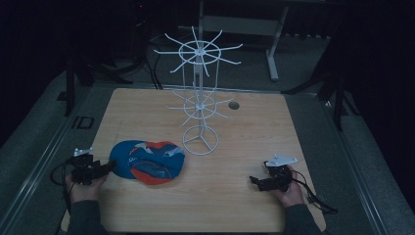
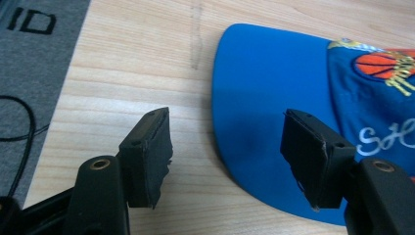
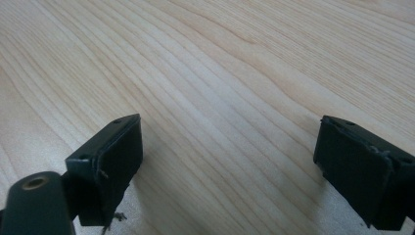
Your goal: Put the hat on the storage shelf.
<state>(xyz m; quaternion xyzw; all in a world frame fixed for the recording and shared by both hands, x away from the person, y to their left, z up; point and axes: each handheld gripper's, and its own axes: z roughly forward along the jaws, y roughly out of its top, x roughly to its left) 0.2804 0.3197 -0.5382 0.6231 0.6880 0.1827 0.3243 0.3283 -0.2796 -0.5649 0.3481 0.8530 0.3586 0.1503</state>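
cap brim just ahead of the left claw

left claw [image 1: 108, 167] spread wide, nothing between the pads, low over the table [image 1: 235, 196] at its near left. seen along that claw's own view [image 2: 225, 147], one pad over bare wood, the other over the blue brim of the cap [image 2: 274, 107], not pressing on it. just beyond the tips: the cap [image 1: 147, 161], blue with orange and white panels, lying flat, brim toward the left claw and crown away toward the table's middle. long axis roughly across the table, from brim at the left to crown at the right, in line with the reach of the left claw. likely next: a short push forward so the brim edge slides between the pads, then a pinch.

right claw [image 1: 254, 181] also spread and holding nothing, over bare wood [image 3: 220, 98] at the near right, well apart from the cap. left hand plainly the nearer one. farther back, past the cap, a white wire rack [image 1: 199, 98] upright with hooks free.
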